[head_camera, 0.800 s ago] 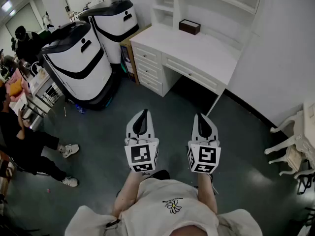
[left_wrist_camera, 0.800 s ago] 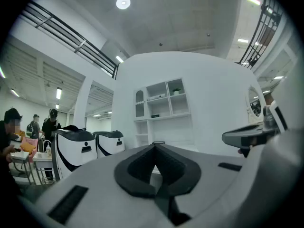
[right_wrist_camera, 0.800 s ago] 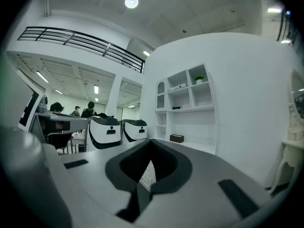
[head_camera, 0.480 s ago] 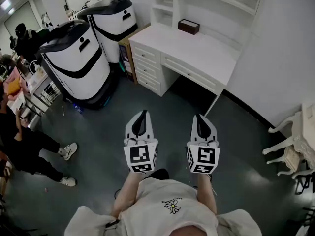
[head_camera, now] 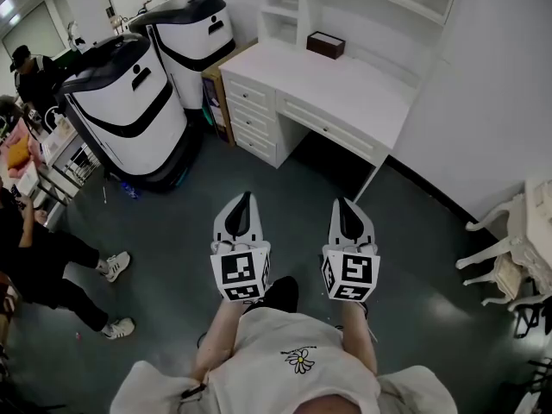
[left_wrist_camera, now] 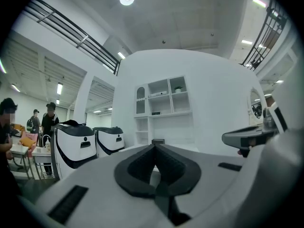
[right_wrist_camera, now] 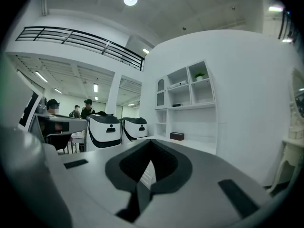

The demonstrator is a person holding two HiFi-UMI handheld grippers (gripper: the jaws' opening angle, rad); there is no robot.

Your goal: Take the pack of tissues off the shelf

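Your left tool point(head_camera: 245, 198) and right tool point(head_camera: 343, 203) are both closed, holding nothing. The pack of tissues point(right_wrist_camera: 179, 83), seemingly that pale thing lying flat on the shelf point(right_wrist_camera: 188, 87), sits far ahead above the worktop point(head_camera: 345, 84), likelier nearer your right tool.

Left gripper point(head_camera: 242, 203) and right gripper point(head_camera: 344, 207) sit side by side, level, just in front of the torso, pointing forward. Both jaw pairs are closed tip to tip, nothing between.
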